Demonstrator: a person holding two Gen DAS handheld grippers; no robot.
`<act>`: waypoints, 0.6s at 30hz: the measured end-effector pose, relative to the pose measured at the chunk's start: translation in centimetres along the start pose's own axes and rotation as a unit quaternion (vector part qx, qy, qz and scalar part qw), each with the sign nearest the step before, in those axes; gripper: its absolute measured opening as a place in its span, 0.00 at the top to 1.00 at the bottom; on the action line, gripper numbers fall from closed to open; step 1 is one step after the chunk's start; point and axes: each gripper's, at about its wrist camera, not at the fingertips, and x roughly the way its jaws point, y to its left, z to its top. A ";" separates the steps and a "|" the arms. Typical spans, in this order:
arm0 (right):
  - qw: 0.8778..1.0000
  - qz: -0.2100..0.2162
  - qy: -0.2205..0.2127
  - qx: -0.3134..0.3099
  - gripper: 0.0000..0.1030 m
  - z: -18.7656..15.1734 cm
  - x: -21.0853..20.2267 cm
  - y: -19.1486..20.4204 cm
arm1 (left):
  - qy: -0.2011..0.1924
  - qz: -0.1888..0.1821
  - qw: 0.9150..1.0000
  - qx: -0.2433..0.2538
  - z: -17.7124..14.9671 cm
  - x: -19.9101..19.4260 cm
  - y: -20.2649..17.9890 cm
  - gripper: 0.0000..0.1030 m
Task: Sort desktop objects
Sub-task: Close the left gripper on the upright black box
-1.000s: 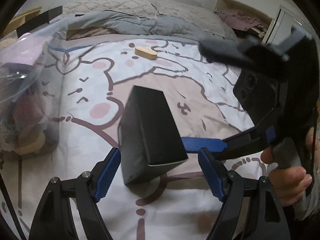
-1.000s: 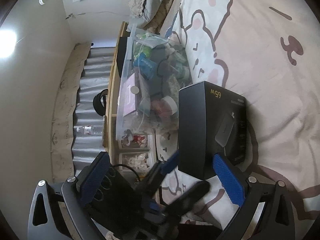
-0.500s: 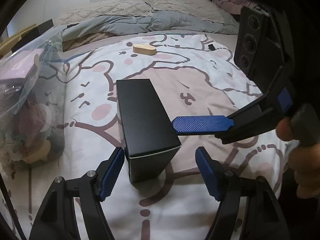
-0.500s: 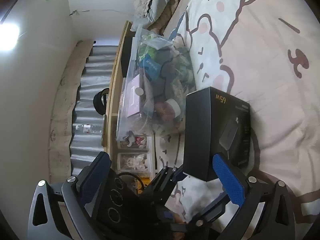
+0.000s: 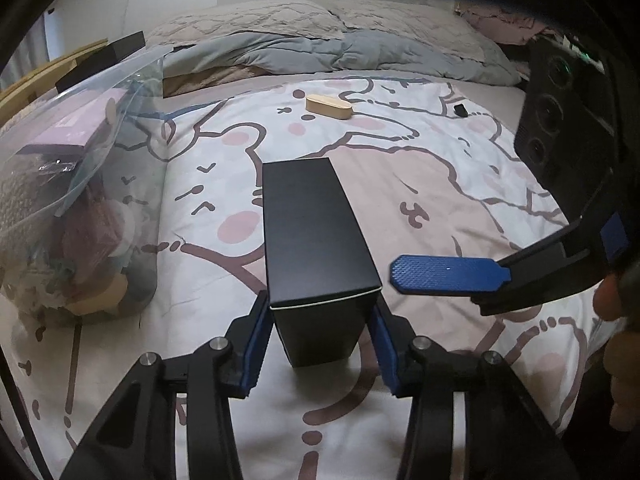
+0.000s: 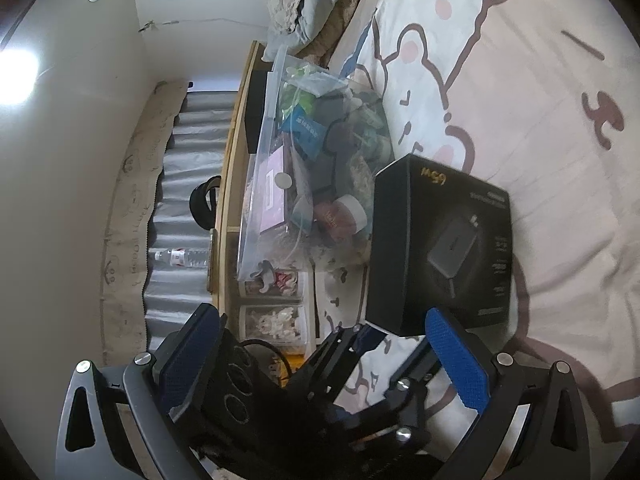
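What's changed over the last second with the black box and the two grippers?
The left gripper has drawn its jaws in around the near end of the black box; they are closing, and the pads now sit against its sides. The box stays standing on the bedspread. The right gripper stays open and empty; the clear bag is unchanged.

Cartoon-print bedsheet (image 5: 420, 184), grey duvet (image 5: 304, 50), pillows (image 5: 256, 20), curtain (image 6: 180, 184), water bottle (image 6: 182, 258)
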 end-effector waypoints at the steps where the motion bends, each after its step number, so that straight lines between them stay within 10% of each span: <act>1: 1.000 -0.005 -0.004 -0.004 0.00 0.1 -0.3 0.0 | 0.002 -0.002 1.000 -0.004 0.0 0.0 0.1 0.55; 7: 0.994 -0.093 -0.044 -0.048 0.00 0.7 -3.1 -0.6 | 0.009 -0.006 1.000 -0.019 0.0 -0.1 0.2 0.55; 11: 0.967 -0.213 -0.081 -0.111 0.00 1.1 -4.2 -0.5 | 0.011 -0.003 1.000 -0.021 -0.1 -0.1 0.0 0.55; 18: 0.947 -0.281 -0.078 -0.136 0.00 5.3 -1.6 -0.7 | 0.016 -0.003 1.000 -0.018 -0.1 0.1 -0.2 0.55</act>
